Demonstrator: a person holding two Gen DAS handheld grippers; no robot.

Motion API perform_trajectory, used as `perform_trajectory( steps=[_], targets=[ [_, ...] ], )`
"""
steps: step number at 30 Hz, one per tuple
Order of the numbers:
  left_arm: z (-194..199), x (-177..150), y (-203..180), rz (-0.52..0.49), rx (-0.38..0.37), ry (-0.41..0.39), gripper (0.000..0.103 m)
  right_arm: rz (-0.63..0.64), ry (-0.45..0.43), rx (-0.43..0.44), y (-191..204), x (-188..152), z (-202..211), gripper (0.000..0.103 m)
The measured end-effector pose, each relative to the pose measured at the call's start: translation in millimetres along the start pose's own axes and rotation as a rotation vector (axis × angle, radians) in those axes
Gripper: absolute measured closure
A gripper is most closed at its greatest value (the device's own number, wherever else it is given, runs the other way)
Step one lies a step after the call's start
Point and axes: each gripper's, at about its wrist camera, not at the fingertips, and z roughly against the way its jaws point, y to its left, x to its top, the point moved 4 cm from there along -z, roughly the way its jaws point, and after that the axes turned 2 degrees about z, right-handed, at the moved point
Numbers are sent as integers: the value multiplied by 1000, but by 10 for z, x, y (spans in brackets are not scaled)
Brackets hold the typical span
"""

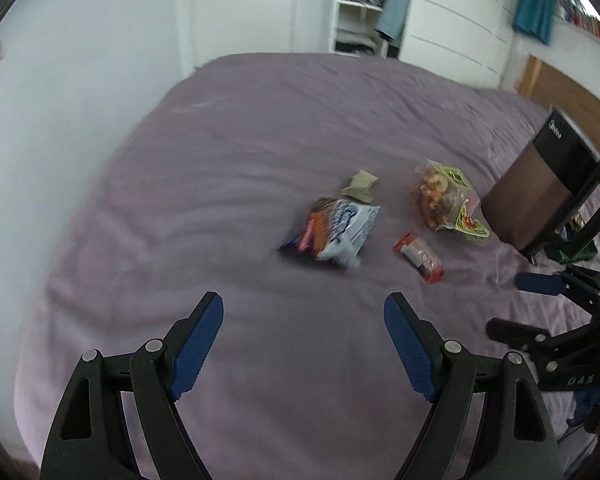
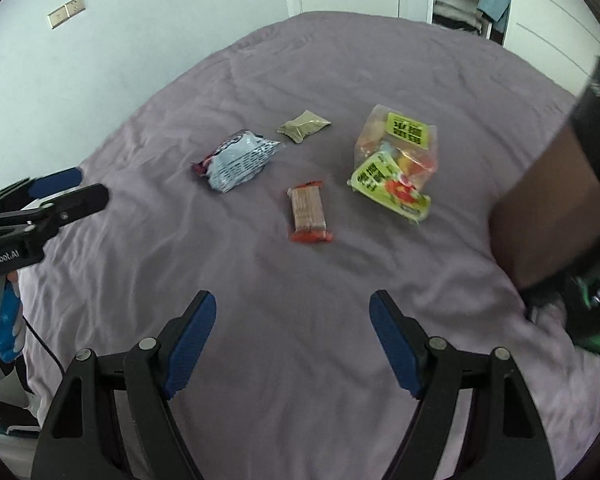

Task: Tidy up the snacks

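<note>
Several snacks lie on a purple bed (image 1: 220, 184) (image 2: 228, 264). A blue-white chip bag (image 1: 334, 232) (image 2: 236, 160) lies in the middle. A small olive packet (image 1: 360, 186) (image 2: 303, 125) lies behind it. A red-ended wafer bar (image 1: 420, 257) (image 2: 309, 211) lies nearer. A clear bag of mixed snacks with yellow-green labels (image 1: 446, 200) (image 2: 396, 164) lies to the right. My left gripper (image 1: 304, 344) is open and empty, short of the chip bag. My right gripper (image 2: 293, 340) is open and empty, short of the wafer bar.
A brown and black box-like container (image 1: 536, 184) (image 2: 556, 200) stands at the bed's right side, with green-packaged items behind it. Each gripper shows in the other's view: the right one (image 1: 540, 304) and the left one (image 2: 60, 192). A wall, door and wardrobe lie beyond the bed.
</note>
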Motion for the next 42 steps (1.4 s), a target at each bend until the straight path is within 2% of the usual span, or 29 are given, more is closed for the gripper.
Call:
perform_trajectory(
  steps=[3,10,15,21,24,26,28,29,31,36,42],
  targets=[
    [-305,177,-113,-54,-24,38,25,-11,16,24,-44,111,-207,0],
    [-870,376,-259,-151,-20,100,25,-48,42,73,-126,270,-604,0],
    [-1124,390,-298,-183,-18,145,25,-57,47,88,-145,340,-796,0],
    [-1330,413,-290,-165,-29,176,25,-51,48,91,-156,450,-936,0],
    [-1386,411,-268,-146,-30,190,26,-46,57,91,-157,506,-989,19],
    [-1413,406,-248,-125,-37,197,32,-46,59,96,-159,529,-1008,28],
    [-1419,398,-227,-120,-38,202,40,-38,61,105,-147,536,-1009,56],
    [-1424,397,-227,-122,-34,203,41,-35,60,107,-140,540,-1013,60],
    [-1427,393,-222,-119,-34,201,43,-39,58,117,-140,541,-1014,88],
    [-1423,414,-154,-83,-52,197,50,-48,45,126,-142,517,-977,91],
    [-1400,437,-96,-36,-44,195,52,-51,35,128,-166,450,-839,91]
  ],
)
